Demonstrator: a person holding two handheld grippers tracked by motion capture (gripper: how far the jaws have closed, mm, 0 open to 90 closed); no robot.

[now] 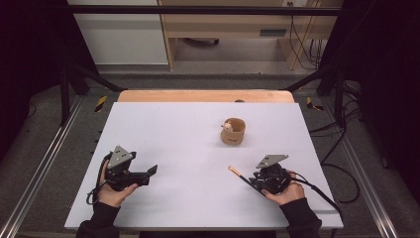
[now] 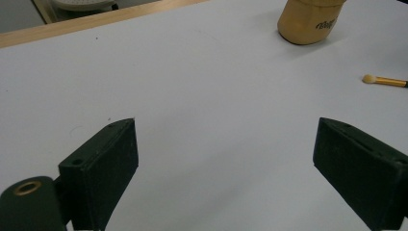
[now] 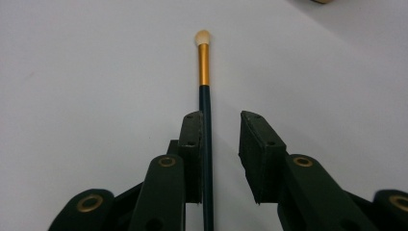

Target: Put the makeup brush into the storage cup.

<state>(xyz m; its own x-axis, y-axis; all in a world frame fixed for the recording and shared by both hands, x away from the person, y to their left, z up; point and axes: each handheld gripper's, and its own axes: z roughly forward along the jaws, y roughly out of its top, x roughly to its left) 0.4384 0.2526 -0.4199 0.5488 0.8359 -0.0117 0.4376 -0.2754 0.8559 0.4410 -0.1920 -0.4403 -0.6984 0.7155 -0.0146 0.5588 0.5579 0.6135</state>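
The right tool stands slightly parted around the brush lying on the surface (pads not pinching, so seemingly released), while the left tool idles wide apart, empty.

Both grippers, left and right, are black with a grey three-cornered plate on top, flat black jaws with small screw holes, brass-ringed pivots on the links, a black cable trailing off, held by a person in dark sleeves
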